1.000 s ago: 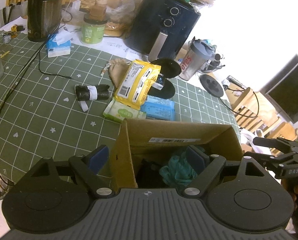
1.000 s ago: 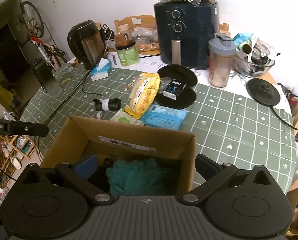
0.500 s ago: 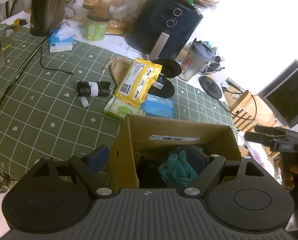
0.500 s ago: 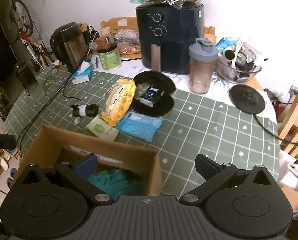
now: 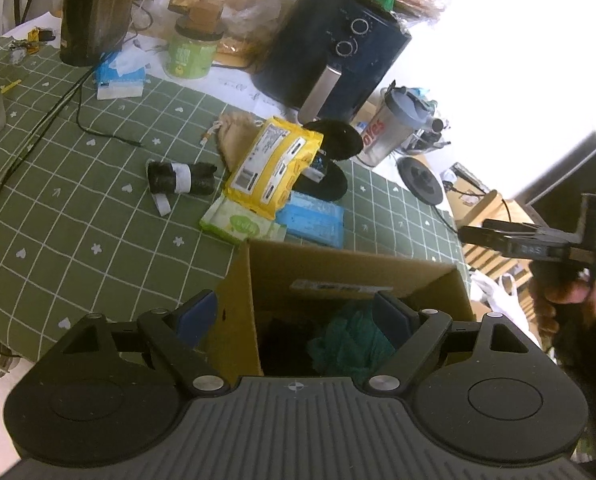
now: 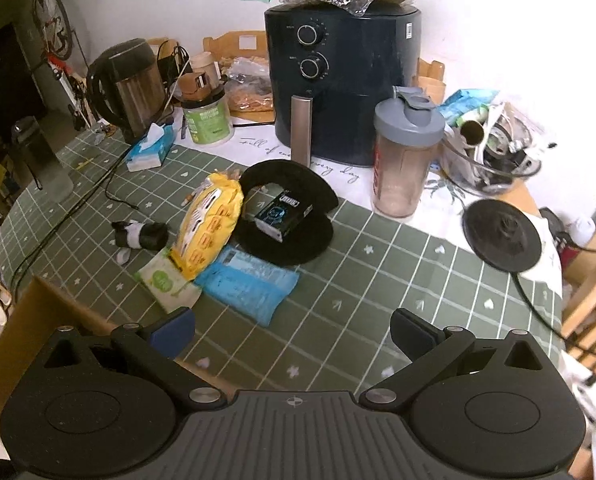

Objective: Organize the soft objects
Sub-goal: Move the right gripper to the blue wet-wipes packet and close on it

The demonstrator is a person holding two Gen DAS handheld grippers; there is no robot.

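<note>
An open cardboard box (image 5: 338, 268) stands at the near table edge with a teal cloth (image 5: 350, 340) and something dark inside. My left gripper (image 5: 293, 314) hangs open over it, one finger outside the box's left wall, the other inside above the cloth, pressing nothing. My right gripper (image 6: 293, 332) is open over bare green tablecloth (image 6: 378, 280), to the right of the box (image 6: 37, 320). Beyond lie a yellow pack (image 6: 211, 224), a green-white wipes pack (image 6: 165, 282), a blue wipes pack (image 6: 249, 284), a black roll (image 6: 141, 236) and black cloth pieces (image 6: 298, 248) under a small dark carton (image 6: 283, 210).
An air fryer (image 6: 342, 88), shaker bottle (image 6: 406, 160), kettle (image 6: 129, 84), green jar (image 6: 207, 120) and tissue box (image 6: 149, 152) line the back. A kettle base (image 6: 502, 236) and cord sit right. A cable (image 5: 37, 120) crosses the left. A hand (image 5: 566, 300) holds the right gripper.
My right gripper has swung to the right, off the box and over the tablecloth; the box slid to its view's lower left. The left gripper stayed over the box, still open.
</note>
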